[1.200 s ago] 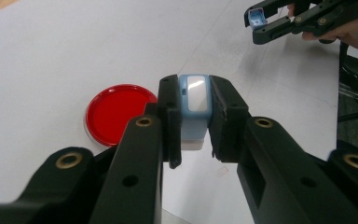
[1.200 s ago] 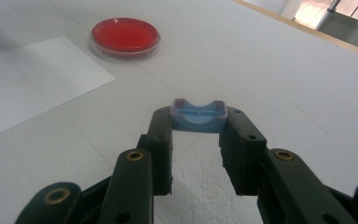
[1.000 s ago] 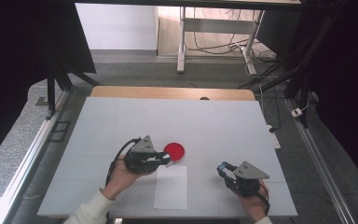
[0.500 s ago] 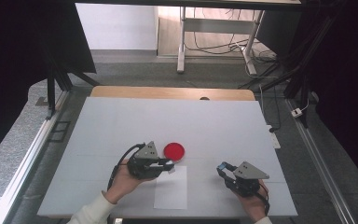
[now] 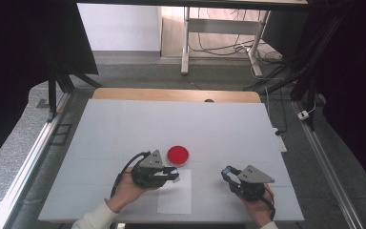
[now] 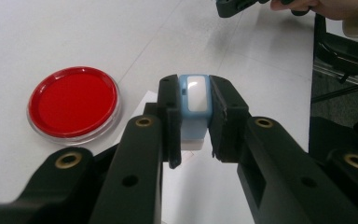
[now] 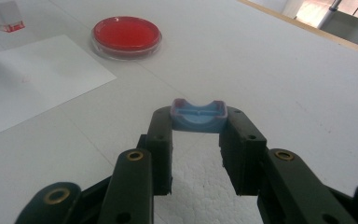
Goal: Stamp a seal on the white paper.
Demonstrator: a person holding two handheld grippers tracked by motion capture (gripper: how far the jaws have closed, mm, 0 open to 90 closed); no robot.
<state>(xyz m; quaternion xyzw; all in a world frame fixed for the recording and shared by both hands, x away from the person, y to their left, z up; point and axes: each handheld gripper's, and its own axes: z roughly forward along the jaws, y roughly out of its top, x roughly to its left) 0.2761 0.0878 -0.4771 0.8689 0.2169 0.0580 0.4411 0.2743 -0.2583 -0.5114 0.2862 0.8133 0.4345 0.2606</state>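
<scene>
Left tool (image 6: 190,126): clenched on a pale blue stamp (image 6: 193,100), lower centre, above the paper sheet (image 5: 175,192).
Right tool (image 7: 198,135): clenched on a blue cap (image 7: 198,116), centre frame.
Red dish (image 5: 177,154): on the surface (image 5: 124,129), just beside the left tool.

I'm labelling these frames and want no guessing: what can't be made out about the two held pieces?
- Blue-and-white stamp, left tool view: sides and base hidden by the jaws.
- Blue cap, right tool view: ends covered by the jaws, underside unseen.
- High view: both pieces too small.
</scene>
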